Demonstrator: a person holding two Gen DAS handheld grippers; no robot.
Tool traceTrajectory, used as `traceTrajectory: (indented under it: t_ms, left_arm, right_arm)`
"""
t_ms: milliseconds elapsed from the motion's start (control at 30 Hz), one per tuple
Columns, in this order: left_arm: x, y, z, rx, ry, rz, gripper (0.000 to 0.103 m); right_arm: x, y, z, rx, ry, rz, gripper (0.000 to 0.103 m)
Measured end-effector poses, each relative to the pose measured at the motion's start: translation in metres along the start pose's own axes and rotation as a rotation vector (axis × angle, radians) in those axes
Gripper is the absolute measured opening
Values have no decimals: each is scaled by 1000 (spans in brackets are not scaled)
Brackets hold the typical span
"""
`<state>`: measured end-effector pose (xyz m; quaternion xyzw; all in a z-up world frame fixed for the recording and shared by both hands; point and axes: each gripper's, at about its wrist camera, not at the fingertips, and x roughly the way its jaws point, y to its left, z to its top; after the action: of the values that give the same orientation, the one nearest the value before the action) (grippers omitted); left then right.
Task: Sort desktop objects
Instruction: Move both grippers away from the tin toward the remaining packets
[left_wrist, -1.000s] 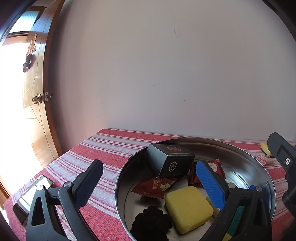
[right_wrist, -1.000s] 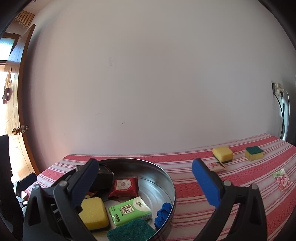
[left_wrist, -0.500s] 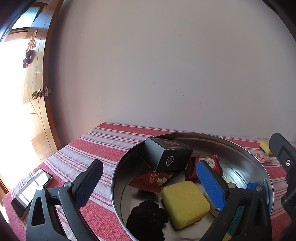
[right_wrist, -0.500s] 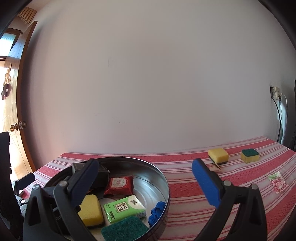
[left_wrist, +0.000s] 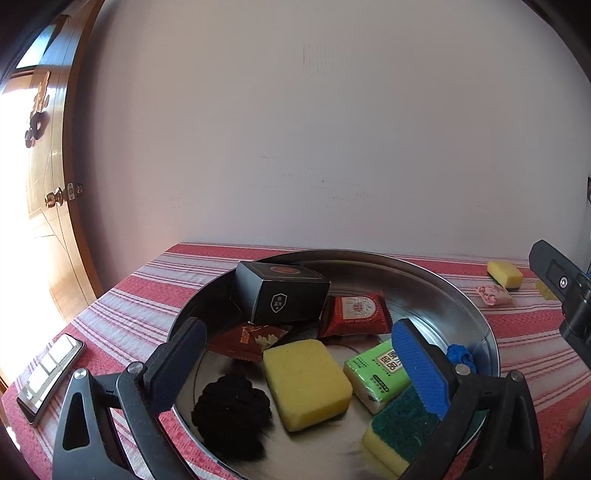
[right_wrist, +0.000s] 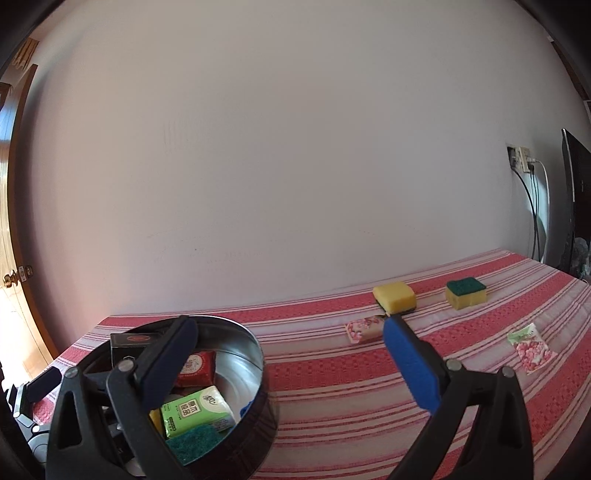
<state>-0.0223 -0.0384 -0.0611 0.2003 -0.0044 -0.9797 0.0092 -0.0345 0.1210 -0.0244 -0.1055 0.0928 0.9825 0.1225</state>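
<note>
We judge the sorting to be well under way but not finished. Our left gripper (left_wrist: 295, 354) hangs over the metal basin (left_wrist: 436, 284) with its jaws spread wide and nothing between them. Below and ahead of it the basin already holds a black box (left_wrist: 280, 295), two red snack packets (left_wrist: 356, 310), a yellow sponge (left_wrist: 306, 380), a black scrubber (left_wrist: 231, 413), a green tissue pack (left_wrist: 376, 369), a green-topped sponge (left_wrist: 399, 424) and a small blue item (left_wrist: 460, 356) against the wall under its blue finger. Our right gripper (right_wrist: 286, 356) is likewise wide open and empty, with the basin under its dark finger and the striped tablecloth (right_wrist: 369, 387) ahead. What is left lies out there: a pink candy wrapper (right_wrist: 362, 328) just beyond its blue fingertip, a second yellow sponge (right_wrist: 393, 295) behind that, another green-topped sponge (right_wrist: 465, 291) further to the right, and a pink-and-green sachet (right_wrist: 532, 347) well off to the right. A phone (left_wrist: 48, 373) sits left of our left gripper, outside the basin; we cannot tell whether it belongs to the job. So roughly four pieces remain, it seems to us.
</note>
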Motion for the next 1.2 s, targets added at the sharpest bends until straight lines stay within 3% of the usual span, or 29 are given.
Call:
traceTrajectory:
  t_ms: [400,1200]
  left_arm:
    - [-12,-48,3,39,-1,-93,102]
    - [-29,-191,-1,205,23,-294,102]
  right_arm:
    - [1,-45,10,-30,-17,-97,102]
    - [-16,-185,30,12,-22,-376,102]
